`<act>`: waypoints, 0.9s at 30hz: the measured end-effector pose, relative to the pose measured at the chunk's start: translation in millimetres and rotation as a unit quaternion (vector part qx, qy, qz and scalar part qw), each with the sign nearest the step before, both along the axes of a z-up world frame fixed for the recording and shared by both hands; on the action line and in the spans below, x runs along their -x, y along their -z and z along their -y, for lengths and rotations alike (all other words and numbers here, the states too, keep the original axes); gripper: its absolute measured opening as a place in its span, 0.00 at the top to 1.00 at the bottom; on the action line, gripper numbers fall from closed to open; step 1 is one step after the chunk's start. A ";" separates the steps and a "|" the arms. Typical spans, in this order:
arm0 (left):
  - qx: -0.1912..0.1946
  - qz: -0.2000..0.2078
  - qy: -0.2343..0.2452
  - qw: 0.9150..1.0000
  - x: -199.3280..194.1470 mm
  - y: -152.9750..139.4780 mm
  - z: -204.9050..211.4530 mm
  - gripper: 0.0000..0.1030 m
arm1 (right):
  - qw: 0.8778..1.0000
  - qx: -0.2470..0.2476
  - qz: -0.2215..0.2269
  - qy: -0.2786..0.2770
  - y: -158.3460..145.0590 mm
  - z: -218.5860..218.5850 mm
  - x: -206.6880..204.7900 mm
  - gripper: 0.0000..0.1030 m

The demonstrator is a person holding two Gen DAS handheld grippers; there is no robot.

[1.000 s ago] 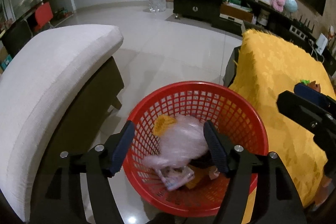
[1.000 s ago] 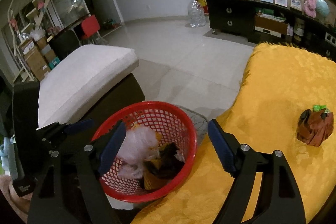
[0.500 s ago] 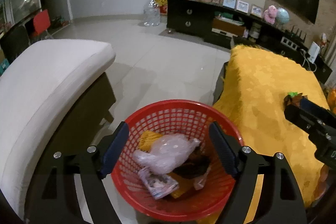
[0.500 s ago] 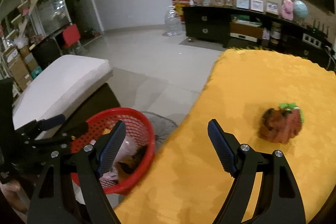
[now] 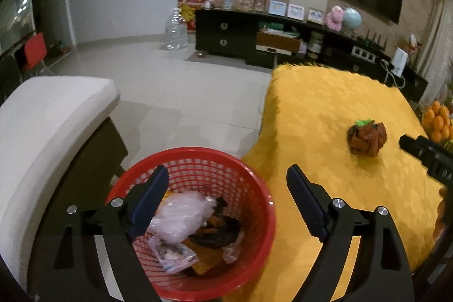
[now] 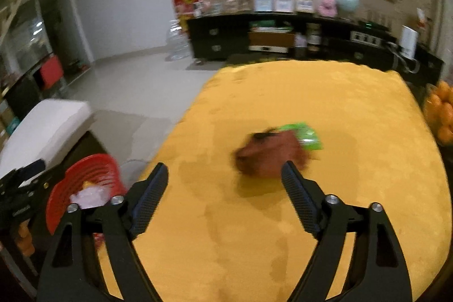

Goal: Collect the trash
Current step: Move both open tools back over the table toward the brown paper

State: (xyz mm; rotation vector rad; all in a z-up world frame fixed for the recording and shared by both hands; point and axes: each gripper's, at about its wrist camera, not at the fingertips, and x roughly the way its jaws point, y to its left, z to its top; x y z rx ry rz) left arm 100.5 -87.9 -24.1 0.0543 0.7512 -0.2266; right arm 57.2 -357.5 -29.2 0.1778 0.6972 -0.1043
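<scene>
A red mesh basket [image 5: 256, 180] stands on the floor beside the table and holds a clear plastic bag [image 5: 181, 214] and other wrappers. My left gripper [image 5: 228, 205] is open and empty just above the basket. A crumpled brown wrapper with a green bit [image 6: 271, 154] lies on the yellow tablecloth [image 6: 354, 104]; it also shows in the left wrist view [image 5: 366, 137]. My right gripper [image 6: 225, 203] is open and empty over the table, with the wrapper just ahead of its right finger. The basket also shows at the left of the right wrist view [image 6: 85, 171].
A white cushioned bench [image 5: 48, 126] stands left of the basket. Oranges [image 5: 437, 120] sit at the table's right edge. A dark TV cabinet [image 5: 254, 38] lines the far wall, with a water jug [image 5: 176, 30] on the tiled floor.
My right gripper has swung from the basket over the table toward the brown wrapper. My left gripper has risen and drawn back from the basket. Both stay open.
</scene>
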 end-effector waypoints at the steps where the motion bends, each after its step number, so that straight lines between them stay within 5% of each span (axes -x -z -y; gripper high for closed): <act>1: -0.001 0.001 0.004 1.000 1.2 0.5 4.4 0.20 | 1.000 0.000 -0.002 0.010 0.5 8.2 2.6 0.19; 18: -0.022 0.009 0.103 0.994 5.2 4.4 118.6 0.17 | 0.993 -0.038 0.001 0.111 -2.6 90.0 44.9 0.18; 27: -0.060 -0.005 0.173 0.983 -19.7 22.9 200.1 0.17 | 0.988 -0.067 -0.007 0.137 3.3 115.2 53.9 0.18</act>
